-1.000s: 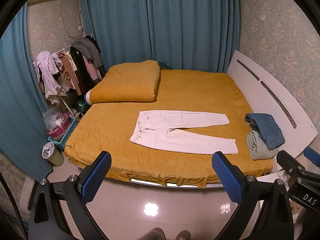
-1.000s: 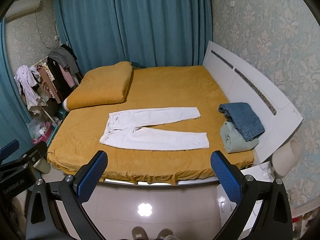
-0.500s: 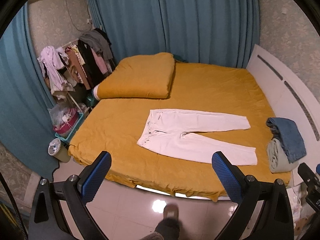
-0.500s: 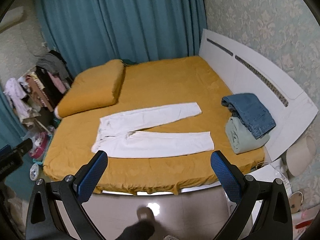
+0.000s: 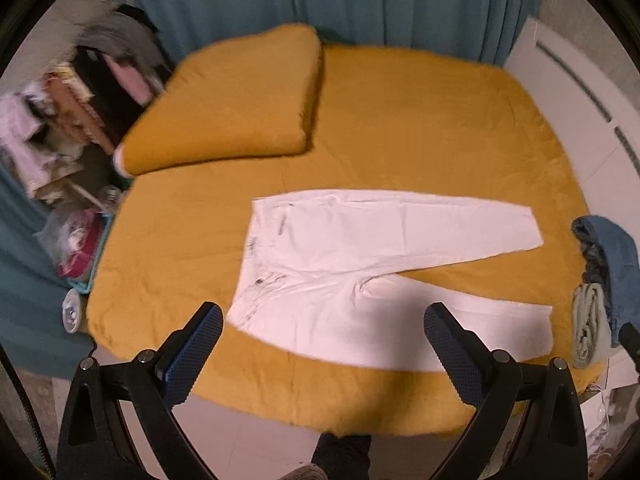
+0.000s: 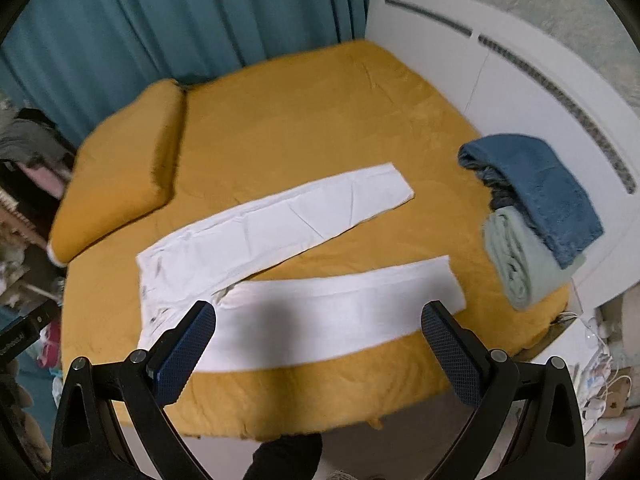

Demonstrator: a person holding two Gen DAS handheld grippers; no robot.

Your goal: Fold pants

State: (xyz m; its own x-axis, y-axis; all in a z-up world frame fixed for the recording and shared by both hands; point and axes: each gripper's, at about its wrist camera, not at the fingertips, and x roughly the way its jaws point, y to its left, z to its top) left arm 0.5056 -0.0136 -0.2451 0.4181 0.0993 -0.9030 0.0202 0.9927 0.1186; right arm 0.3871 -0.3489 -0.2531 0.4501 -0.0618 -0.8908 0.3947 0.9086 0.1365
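Observation:
White pants [image 5: 360, 264] lie flat on the mustard bed [image 5: 420, 120], waist to the left, both legs spread apart toward the right. In the right wrist view the same pants [image 6: 280, 248] show a far leg angled up and a near leg along the bed's front edge. My left gripper [image 5: 322, 338] hangs open above the near leg and hip, not touching the cloth. My right gripper [image 6: 318, 334] is open too, over the near leg. Each casts a shadow on the fabric.
A folded mustard duvet [image 5: 232, 104] lies at the back left. Folded blue jeans on a pale green garment [image 6: 532, 216] sit by the white headboard [image 6: 520, 72]. A clothes rack and clutter [image 5: 60, 128] stand left of the bed. The person's leg [image 5: 340, 456] shows below.
Both grippers have come much closer to the bed and tilted down over the pants. The person stepped up to the bed's edge. Both stay open.

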